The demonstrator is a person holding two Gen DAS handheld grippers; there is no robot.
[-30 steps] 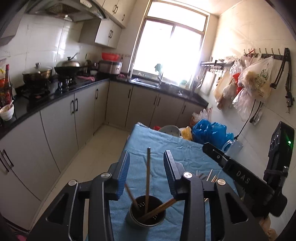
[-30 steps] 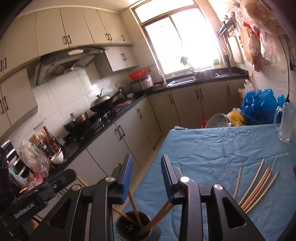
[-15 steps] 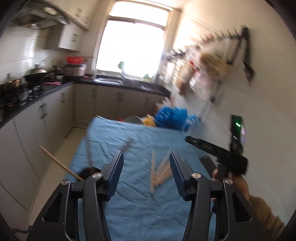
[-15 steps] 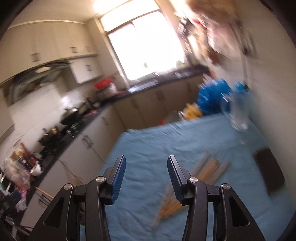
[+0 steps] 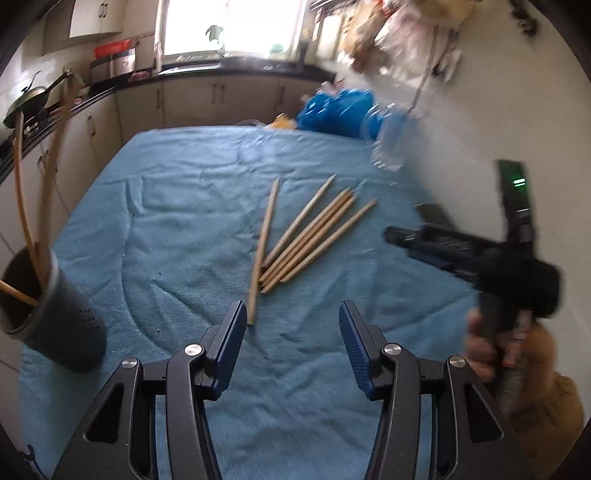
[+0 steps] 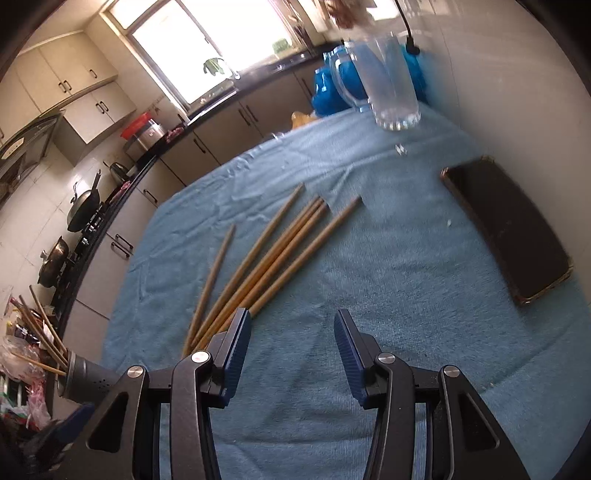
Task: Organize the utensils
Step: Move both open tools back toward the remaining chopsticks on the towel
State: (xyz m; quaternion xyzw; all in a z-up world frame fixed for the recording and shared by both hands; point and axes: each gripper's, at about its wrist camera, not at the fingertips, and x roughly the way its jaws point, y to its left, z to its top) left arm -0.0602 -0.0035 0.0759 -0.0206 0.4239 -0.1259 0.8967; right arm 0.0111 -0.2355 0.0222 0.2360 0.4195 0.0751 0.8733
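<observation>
Kitchen cabinets and a bright window (image 5: 229,26) stand behind a desk (image 5: 184,192) covered with a wrinkled blue cloth. On the cloth lie six loose wooden chopsticks (image 5: 314,236), fanned out, their thick ends close together toward the cameras and their tips spread toward the far side; one chopstick (image 5: 263,251) lies a little apart on the left of the fan.

At the desk's left edge stands a dark perforated utensil holder (image 5: 55,317) with several chopsticks already upright or leaning inside it. In the right wrist view the same holder (image 6: 86,380) sits at the lower left, well apart from the loose sticks.

The left gripper (image 5: 291,343) hovers above the cloth with its blue-padded fingers (image 5: 231,343) parted about halfway and nothing between them; the near end of the lone chopstick lies just ahead of its left finger. The right gripper (image 6: 291,350) is likewise parted about halfway and empty, and the thick ends of the fan reach just in front of its left finger (image 6: 234,354). In the left wrist view the right gripper (image 5: 399,236) shows blurred at the right, held by a hand (image 5: 487,350).

A clear glass pitcher (image 6: 391,85) stands at the far right of the desk, with blue plastic bags (image 6: 332,88) behind it. A dark phone (image 6: 506,236) lies flat near the right edge.
</observation>
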